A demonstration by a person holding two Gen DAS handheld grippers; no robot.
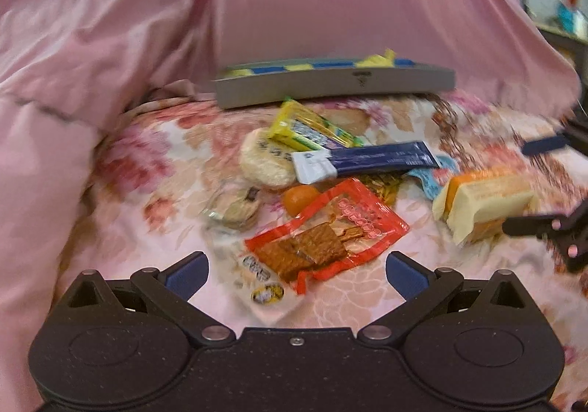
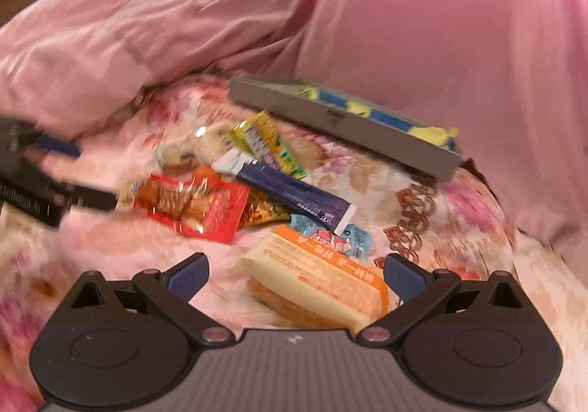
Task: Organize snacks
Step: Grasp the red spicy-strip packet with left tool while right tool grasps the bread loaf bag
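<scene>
A: How do the snacks look?
B: A loose heap mid-bed: red pack (image 1: 327, 228), blue tube (image 1: 371, 159), yellow bar (image 1: 308, 127), orange-and-cream packet (image 2: 323, 283). A grey tray (image 1: 330, 85) sits near the pillows.
A: Grippers?
B: Left gripper (image 1: 297, 270) and right gripper (image 2: 296, 272) both spread wide, holding nothing.

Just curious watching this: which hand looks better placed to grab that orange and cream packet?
The right gripper: its open jaws already flank the orange and cream packet. The left gripper is open over the red packet instead.
</scene>
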